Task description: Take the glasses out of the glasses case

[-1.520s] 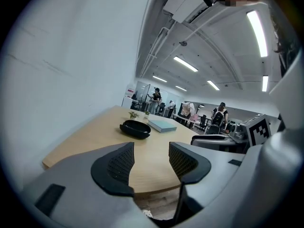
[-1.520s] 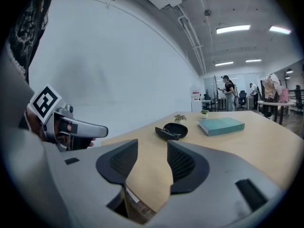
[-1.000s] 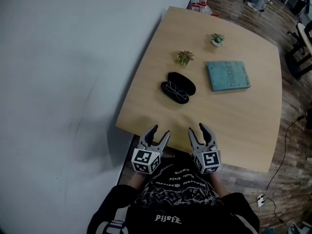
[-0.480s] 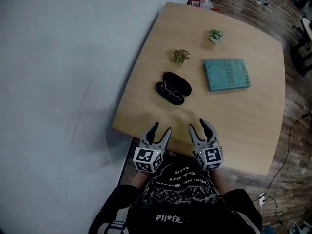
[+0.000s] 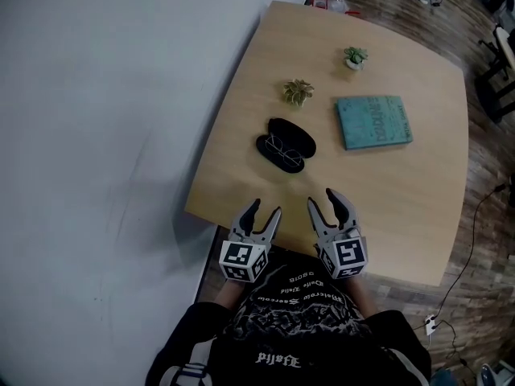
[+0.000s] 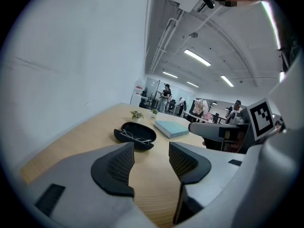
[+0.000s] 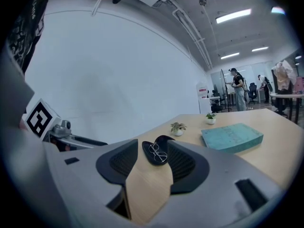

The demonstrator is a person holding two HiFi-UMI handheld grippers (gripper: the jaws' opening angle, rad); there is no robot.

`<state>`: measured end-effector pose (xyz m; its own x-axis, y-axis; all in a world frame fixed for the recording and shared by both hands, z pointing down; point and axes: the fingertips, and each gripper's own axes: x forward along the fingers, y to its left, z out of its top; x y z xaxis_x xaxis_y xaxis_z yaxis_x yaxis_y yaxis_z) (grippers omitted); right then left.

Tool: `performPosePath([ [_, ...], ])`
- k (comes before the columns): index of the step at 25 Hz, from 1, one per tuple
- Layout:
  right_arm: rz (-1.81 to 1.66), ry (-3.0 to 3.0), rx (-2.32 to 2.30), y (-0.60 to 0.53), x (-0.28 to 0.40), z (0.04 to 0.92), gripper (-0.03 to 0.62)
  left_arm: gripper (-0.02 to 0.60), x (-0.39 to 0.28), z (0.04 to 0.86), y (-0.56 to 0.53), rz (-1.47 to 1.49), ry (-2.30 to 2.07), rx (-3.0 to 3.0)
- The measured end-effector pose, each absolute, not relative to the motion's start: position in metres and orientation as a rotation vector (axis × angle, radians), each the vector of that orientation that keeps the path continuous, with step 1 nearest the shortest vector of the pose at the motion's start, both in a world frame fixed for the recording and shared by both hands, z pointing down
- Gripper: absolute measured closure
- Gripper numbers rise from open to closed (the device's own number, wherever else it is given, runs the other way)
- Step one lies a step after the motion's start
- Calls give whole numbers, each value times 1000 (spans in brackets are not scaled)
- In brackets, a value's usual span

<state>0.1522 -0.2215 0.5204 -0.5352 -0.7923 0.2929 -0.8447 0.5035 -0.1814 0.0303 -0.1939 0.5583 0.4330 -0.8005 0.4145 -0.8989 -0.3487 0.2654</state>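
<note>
A black glasses case (image 5: 286, 144) lies open on the wooden table (image 5: 402, 191), with thin-framed glasses (image 5: 287, 151) resting in its lower half. The same case (image 6: 136, 135) and glasses (image 6: 135, 137) show ahead in the left gripper view, and the case (image 7: 157, 152) with the glasses (image 7: 158, 152) shows between the jaws in the right gripper view. My left gripper (image 5: 261, 211) hangs open at the table's near edge. My right gripper (image 5: 329, 201) is open beside it, over the near edge. Both are empty and well short of the case.
A teal book (image 5: 374, 121) lies right of the case. Two small potted plants (image 5: 298, 92) (image 5: 355, 56) stand further back. A white wall (image 5: 105, 135) runs along the table's left side. People stand in the far background (image 7: 236, 95).
The view has shifted slightly. My right gripper has edged forward over the table's near edge. The case and glasses have not moved.
</note>
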Motion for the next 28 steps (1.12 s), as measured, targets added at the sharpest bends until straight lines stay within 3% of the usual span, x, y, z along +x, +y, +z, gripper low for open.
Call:
performPosePath([
  [28, 314, -2432, 1193, -298, 82, 525, 390, 348, -27, 561, -225, 299, -1397, 2265],
])
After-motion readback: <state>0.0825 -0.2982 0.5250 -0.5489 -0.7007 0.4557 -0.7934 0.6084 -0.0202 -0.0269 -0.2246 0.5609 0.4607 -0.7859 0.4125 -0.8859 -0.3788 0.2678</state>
